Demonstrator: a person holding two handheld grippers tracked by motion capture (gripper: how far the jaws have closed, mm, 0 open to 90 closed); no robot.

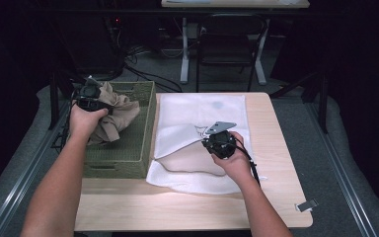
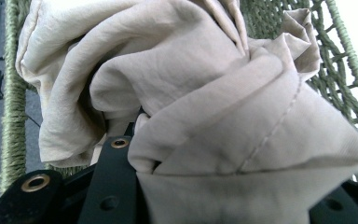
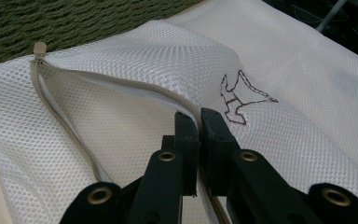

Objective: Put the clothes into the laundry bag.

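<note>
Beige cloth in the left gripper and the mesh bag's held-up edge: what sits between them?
In the high view, the green woven basket's right wall stands between the beige cloth and the mesh bag; then a short stretch of bag up to the right gripper.

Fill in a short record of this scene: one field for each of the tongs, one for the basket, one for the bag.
left tongs: shut on beige garment, held over the basket
right tongs: shut on the zipper edge of the mesh laundry bag, lifting it open
green woven basket: at the table's left edge, beside the bag
bag: white, lying flat on the wooden table, small embroidered emblem
</note>
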